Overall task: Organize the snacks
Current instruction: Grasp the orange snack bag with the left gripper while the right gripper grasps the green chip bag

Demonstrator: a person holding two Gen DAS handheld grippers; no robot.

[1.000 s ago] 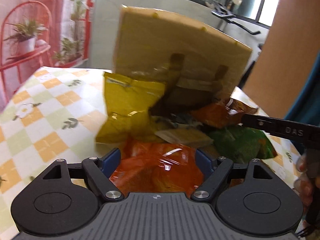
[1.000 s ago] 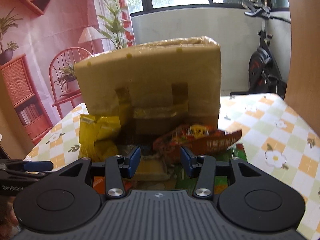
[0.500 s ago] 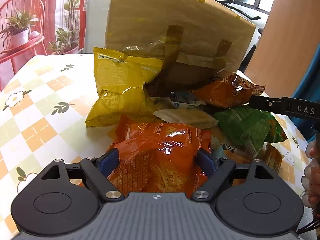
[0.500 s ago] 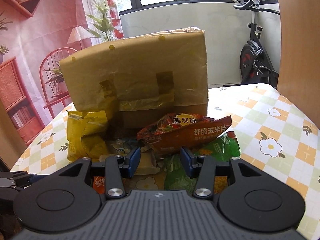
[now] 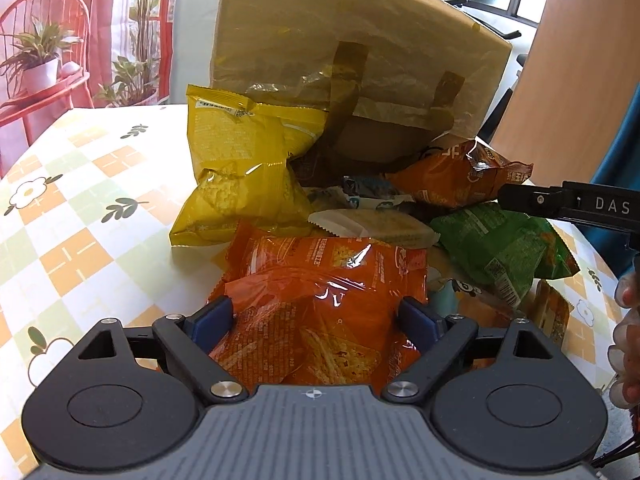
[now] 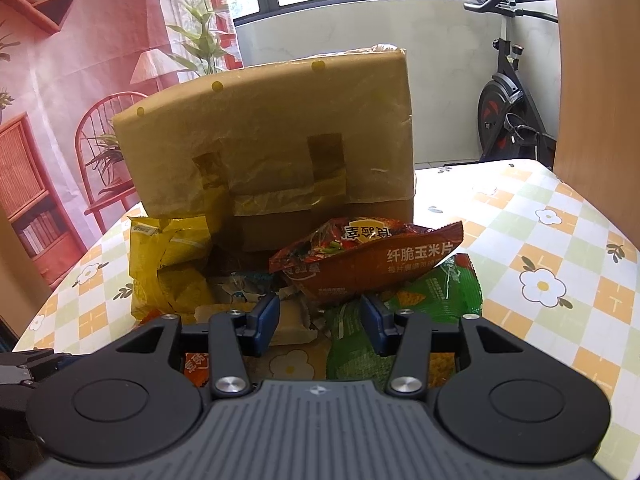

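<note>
Here, on the left of the left wrist view, the table [image 5: 80, 208] has a cloth with orange and green squares and little white flowers. Next comes a yellow snack bag [image 5: 240, 176]. It stands tilted and leans on the big brown box [image 5: 352, 56] behind it. The box is wrapped in plastic and has dark tape strips on its front.

In the middle, close to the camera, lies an orange-red snack bag [image 5: 320, 300]. The left gripper [image 5: 320, 320] sits around it, one blue finger on each side. Its jaws have just been opening, and now they stand wide. The bag is between them, but I cannot tell if the pads still press on it.

Behind the orange-red bag is a pale cracker pack [image 5: 372, 228] with zigzag ends. To the right is a green snack bag [image 5: 500, 248], and a brown-orange chip bag [image 5: 456, 176] rests on top of the pile by the box.

At the far right, one black finger of the right gripper [image 6: 318, 316] pokes in, and fingertips [image 5: 626, 320] of a person show at the edge.

In the right wrist view, the right gripper is open about half way. It hangs just in front of the brown-orange chip bag. Nothing is squeezed between its blue pads [image 6: 266, 316]. The green bag lies under its right pad.
</note>
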